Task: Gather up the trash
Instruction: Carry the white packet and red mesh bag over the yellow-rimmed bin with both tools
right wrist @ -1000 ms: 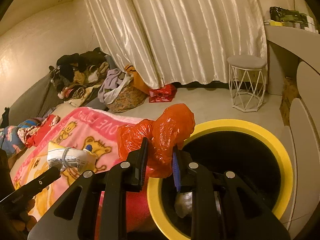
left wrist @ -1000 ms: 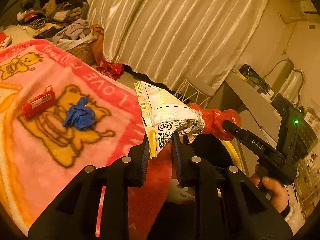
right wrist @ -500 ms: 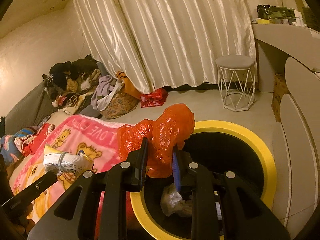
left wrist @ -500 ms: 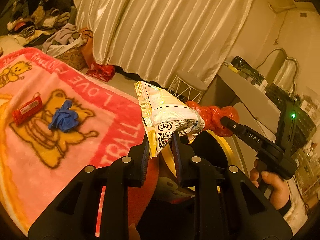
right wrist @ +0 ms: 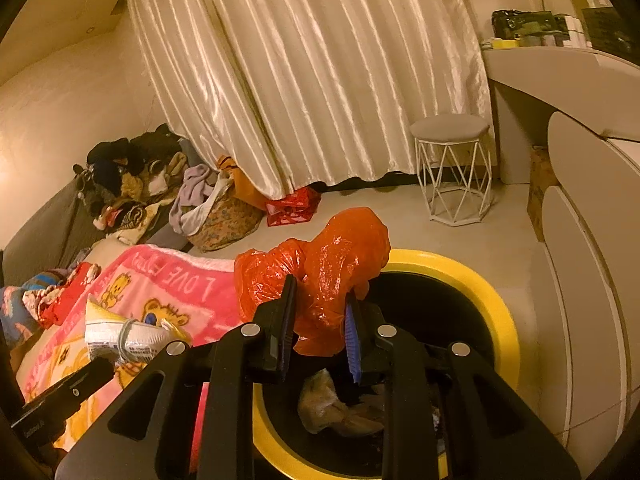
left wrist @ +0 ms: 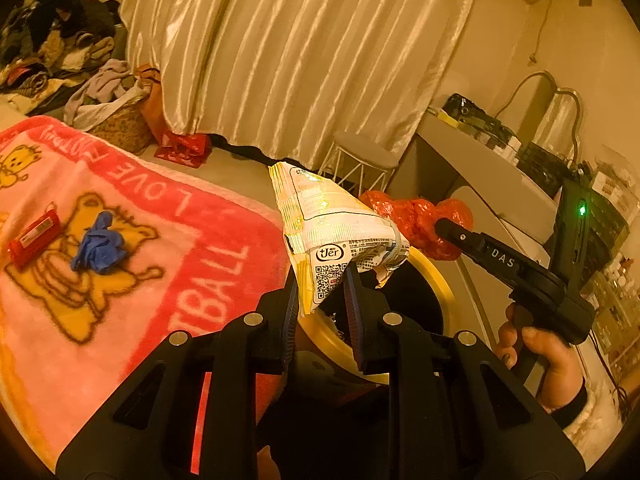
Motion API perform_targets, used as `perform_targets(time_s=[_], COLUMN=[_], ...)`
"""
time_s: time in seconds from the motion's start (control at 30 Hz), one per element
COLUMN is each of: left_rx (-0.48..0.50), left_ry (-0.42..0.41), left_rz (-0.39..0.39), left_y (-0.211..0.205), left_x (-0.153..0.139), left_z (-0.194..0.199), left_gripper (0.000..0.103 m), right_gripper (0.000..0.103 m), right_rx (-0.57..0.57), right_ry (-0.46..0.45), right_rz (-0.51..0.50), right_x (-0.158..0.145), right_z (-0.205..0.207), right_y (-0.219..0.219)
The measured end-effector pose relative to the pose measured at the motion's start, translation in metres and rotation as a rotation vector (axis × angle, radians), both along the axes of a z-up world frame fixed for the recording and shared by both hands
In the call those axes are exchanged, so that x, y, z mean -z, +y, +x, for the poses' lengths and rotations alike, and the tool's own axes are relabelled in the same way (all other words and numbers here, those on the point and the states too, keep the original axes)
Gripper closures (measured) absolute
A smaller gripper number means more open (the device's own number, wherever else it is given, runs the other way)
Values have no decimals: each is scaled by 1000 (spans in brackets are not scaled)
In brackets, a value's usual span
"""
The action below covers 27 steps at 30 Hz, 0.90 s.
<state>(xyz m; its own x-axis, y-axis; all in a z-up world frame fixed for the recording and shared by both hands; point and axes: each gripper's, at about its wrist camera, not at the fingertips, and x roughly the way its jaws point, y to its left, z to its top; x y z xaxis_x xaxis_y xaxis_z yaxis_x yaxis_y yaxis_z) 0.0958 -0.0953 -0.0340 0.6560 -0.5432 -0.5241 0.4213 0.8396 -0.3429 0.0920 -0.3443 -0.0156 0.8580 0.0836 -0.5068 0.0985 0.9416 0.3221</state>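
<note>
Both loads (left wrist: pixel 336 236) (right wrist: pixel 320 276) overhang bin rim (right wrist: pixel 480 280).

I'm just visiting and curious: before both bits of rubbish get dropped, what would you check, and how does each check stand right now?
1. Left gripper pinches the snack wrapper: ok.
2. Right gripper pinches the orange plastic bag: ok.
3. Yellow-rimmed bin open, with room inside: ok.
4. Bag above the opening: ok.
5. Wrapper fully above the opening: cannot tell; it hangs near the rim.
6. Bedspread cleared: not ok; blue glove and red packet remain.
</note>
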Motion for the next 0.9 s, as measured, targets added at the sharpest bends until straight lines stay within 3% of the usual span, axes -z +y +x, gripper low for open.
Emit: perform_targets(time_s=[0.9], left_rx=[113], left_ry=[4], left_rz=[112], left_y=[-64], left_x=[16], left_z=[0], left_gripper=[87], right_gripper=[82], right_rx=[170], right_ry=[15], right_rz=[-45], right_x=[15], right_z=[-12], right_y=[-51])
